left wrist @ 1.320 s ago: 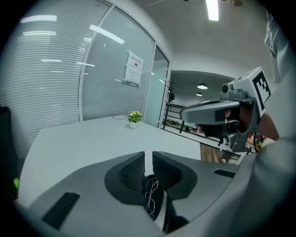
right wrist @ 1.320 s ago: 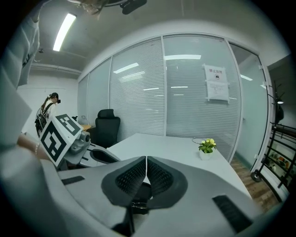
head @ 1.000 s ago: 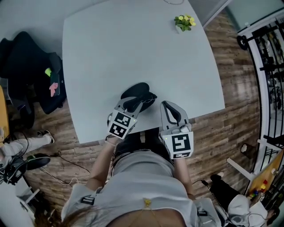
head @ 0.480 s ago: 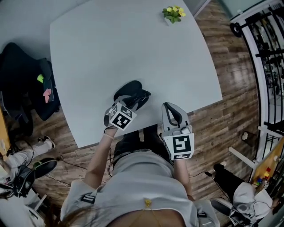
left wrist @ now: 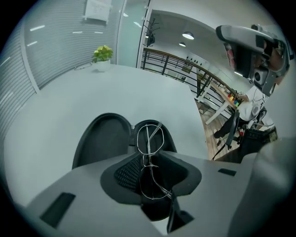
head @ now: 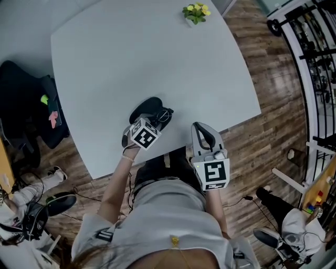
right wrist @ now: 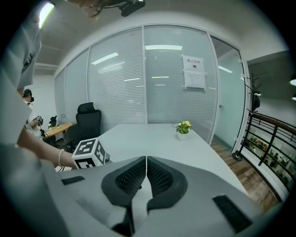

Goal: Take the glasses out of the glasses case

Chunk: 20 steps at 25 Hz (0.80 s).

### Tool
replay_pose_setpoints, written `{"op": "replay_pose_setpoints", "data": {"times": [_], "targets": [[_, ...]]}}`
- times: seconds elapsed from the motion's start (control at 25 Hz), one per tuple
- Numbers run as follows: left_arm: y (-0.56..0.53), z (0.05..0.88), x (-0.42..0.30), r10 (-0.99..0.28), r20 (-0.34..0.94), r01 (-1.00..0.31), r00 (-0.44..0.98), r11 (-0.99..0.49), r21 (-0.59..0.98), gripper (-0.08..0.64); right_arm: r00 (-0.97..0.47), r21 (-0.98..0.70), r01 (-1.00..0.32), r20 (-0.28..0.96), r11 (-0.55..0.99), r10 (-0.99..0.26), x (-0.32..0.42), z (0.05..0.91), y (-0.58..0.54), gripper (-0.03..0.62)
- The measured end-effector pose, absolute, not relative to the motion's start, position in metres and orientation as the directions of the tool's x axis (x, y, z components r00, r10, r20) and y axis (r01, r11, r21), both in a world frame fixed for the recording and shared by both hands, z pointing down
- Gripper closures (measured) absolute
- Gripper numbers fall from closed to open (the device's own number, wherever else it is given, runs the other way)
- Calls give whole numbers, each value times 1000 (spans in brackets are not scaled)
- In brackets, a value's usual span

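Straddling glasses (left wrist: 147, 163) in open glasses case (left wrist: 99, 139) | left gripper (left wrist: 152, 178) jaws just closing

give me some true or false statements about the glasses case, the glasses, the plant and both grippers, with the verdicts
1. The glasses case lies open on the table. True.
2. The right gripper has its jaws wide apart. False: they are together, with nothing between them.
3. The glasses are between the jaws of the left gripper. True; the jaws stand apart and have just begun closing.
4. The glasses lie on the bare table. False: they lie in the case.
5. The potted plant touches the case. False: it stands at the table's far edge.
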State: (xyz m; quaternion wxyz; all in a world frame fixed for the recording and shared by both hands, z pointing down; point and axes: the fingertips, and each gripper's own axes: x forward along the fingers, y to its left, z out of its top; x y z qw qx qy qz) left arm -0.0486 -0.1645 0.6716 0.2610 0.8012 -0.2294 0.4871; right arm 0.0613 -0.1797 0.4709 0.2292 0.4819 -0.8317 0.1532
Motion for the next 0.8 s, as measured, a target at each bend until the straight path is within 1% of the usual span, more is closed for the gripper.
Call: {"op": "replay_pose_setpoints", "data": {"times": [0.16,0.32,0.8], "targets": [[-165,678,-46,-78,924,-623,375,-759,189,428,-426,-37,-875,529,482,-734,66,471,-181,572],[-167,677,-45,-72,931,-659,359,-726,198,439,-426,-36,-876,526,481,-736,69,469,-181,572],[-168,665,-55,-156,927,-694,342,-707,137,445,-443,-37,-868,511,496,-737,67,467,-184,572]]}}
